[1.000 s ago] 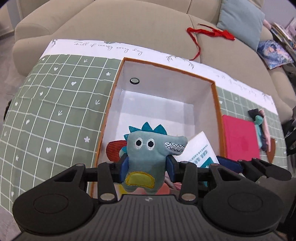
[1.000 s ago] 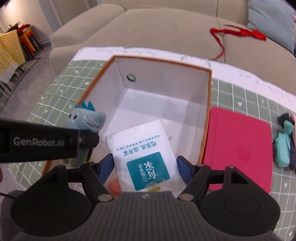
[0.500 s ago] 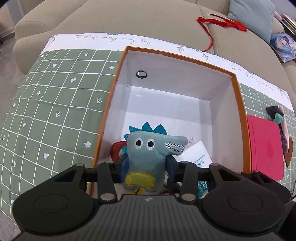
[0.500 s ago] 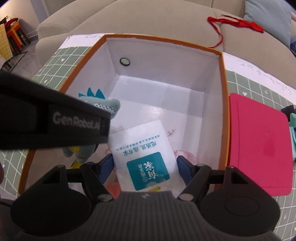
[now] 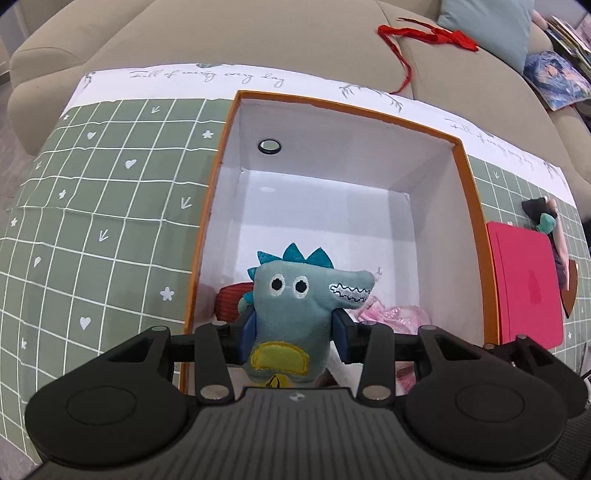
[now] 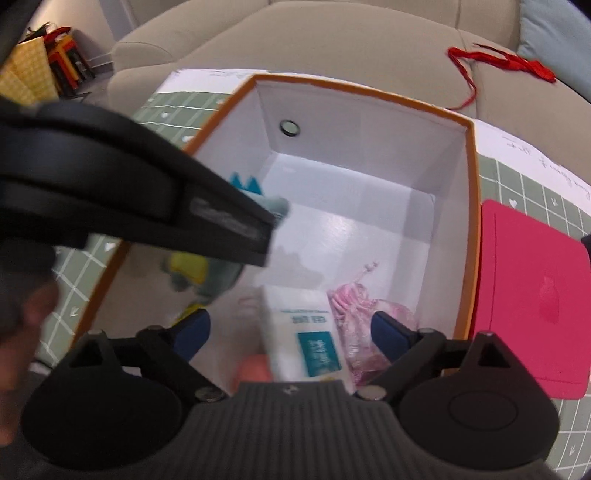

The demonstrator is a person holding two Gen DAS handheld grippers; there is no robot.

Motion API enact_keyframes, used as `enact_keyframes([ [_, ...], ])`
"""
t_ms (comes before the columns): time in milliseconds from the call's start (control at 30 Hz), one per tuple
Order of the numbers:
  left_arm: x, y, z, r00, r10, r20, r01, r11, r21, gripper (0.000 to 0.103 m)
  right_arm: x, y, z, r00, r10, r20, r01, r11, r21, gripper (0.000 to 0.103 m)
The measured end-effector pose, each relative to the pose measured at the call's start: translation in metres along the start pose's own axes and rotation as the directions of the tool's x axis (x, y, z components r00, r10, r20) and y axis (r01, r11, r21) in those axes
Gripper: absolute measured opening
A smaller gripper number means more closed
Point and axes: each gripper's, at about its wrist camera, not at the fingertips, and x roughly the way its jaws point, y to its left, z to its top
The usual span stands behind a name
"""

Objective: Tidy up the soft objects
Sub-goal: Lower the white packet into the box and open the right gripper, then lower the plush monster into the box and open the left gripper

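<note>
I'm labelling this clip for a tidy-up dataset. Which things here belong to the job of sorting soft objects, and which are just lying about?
Part of the job:
- dinosaur plush, clamped in left gripper
- tissue pack, between the right gripper's just-opened jaws
- box
- pink pouch

Lying about:
- red ribbon
- cushion
- sofa

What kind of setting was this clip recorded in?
Most likely a home living room: a beige sofa with a light blue cushion stands behind a low table under a green patterned tablecloth, which bears the orange-rimmed box.
</note>
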Motion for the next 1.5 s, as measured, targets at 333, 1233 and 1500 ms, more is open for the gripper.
enact_keyframes([
  [333,0.006,0.000,0.000,1.000,-0.025,0.016,0.024,1.000,0.013,0.049,-0.009,0.003,-0.007,1.000,0.009,0.025,-0.008,0.999,-0.047,0.097],
  [1233,-0.038,0.017,0.003,0.985,-0.155,0.076,0.166,0.973,-0.160,0.092,-0.040,-0.006,0.001,0.996,0.070,0.056,-0.068,0.997,-0.040,0.096],
  [1500,-0.082,-0.012,0.023,0.979,-0.159,0.125,0.174,0.978,-0.118,0.092,-0.093,-0.048,0.029,0.987,0.044,0.153,-0.043,0.999,-0.010,0.096],
])
